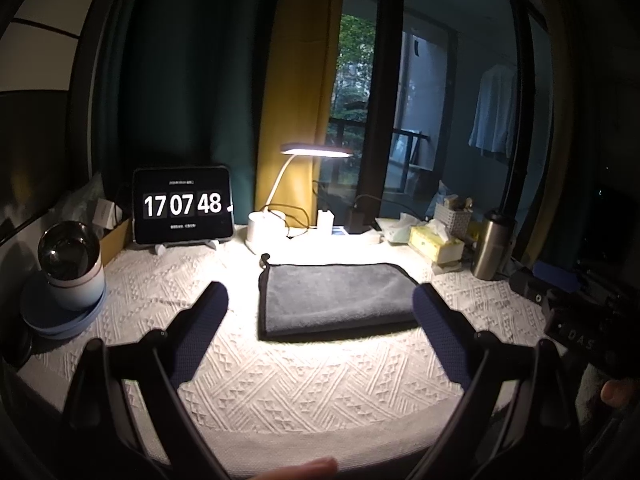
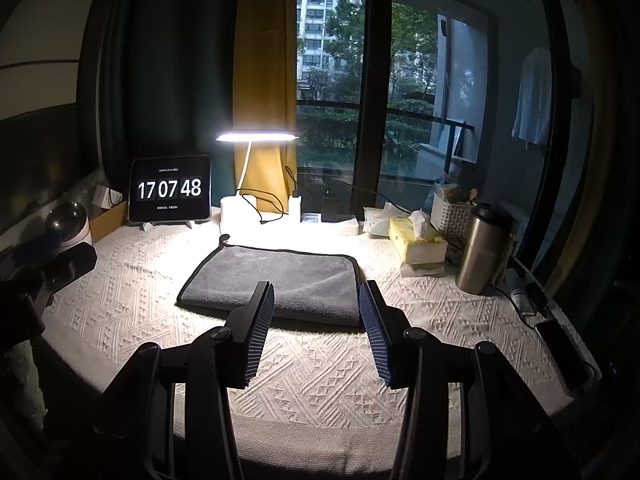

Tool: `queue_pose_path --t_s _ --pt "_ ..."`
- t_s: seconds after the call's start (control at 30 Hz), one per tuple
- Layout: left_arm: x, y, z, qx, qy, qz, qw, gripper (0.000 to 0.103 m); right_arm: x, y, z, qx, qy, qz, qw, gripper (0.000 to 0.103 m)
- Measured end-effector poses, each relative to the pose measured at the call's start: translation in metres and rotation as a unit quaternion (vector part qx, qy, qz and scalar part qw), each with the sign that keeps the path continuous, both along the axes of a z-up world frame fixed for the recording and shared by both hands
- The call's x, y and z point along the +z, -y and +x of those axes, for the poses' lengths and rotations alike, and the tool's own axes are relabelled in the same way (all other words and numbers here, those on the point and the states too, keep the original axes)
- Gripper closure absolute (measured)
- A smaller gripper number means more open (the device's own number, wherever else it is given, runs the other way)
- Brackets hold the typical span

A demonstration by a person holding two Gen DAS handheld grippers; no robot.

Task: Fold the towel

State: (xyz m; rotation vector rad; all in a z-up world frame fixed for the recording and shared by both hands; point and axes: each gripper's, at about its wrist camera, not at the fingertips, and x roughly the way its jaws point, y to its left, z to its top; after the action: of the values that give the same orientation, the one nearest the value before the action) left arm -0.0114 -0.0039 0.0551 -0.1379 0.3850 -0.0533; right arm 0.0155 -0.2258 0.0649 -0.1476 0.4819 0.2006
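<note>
A grey towel (image 1: 338, 296) with a dark border lies folded flat on the white textured tablecloth (image 1: 280, 392), under the lamp. It also shows in the right wrist view (image 2: 280, 276). My left gripper (image 1: 320, 304) is wide open and empty, held above the cloth just in front of the towel. My right gripper (image 2: 316, 300) is open and empty, its fingertips near the towel's front right edge. The right gripper's body (image 1: 580, 320) shows at the right of the left wrist view.
A tablet clock (image 1: 183, 205) and a lit desk lamp (image 1: 316, 150) stand at the back. A round camera on a blue plate (image 1: 70, 268) sits left. A tissue box (image 2: 416, 240), steel flask (image 2: 480, 248), basket (image 2: 452, 216) and phone (image 2: 564, 356) are on the right.
</note>
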Motion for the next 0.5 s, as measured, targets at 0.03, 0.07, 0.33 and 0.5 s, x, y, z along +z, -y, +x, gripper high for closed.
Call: queue_pose_path --t_s 0.03,0.07,0.33,0.5 --pt "0.0 -0.0002 0.0002 0.0 0.0 0.0 1.0 0.008 -0.0003 0.0001 0.0003 -0.001 0.0 0.0 1.0 0.056" --pt "0.0002 -0.0002 0.0002 0.0 0.0 0.0 1.0 0.008 -0.0008 0.0008 0.0004 -0.002 0.0 0.001 1.0 0.056" --pt "0.0005 0.0001 0.0005 0.002 0.0 -0.001 1.0 0.008 -0.0015 0.0015 0.0012 -0.003 -0.001 0.002 1.0 0.056" --pt "0.0011 0.0 0.0013 0.004 -0.002 -0.005 1.0 0.008 -0.002 0.0031 0.0019 -0.005 -0.002 0.003 1.0 0.056"
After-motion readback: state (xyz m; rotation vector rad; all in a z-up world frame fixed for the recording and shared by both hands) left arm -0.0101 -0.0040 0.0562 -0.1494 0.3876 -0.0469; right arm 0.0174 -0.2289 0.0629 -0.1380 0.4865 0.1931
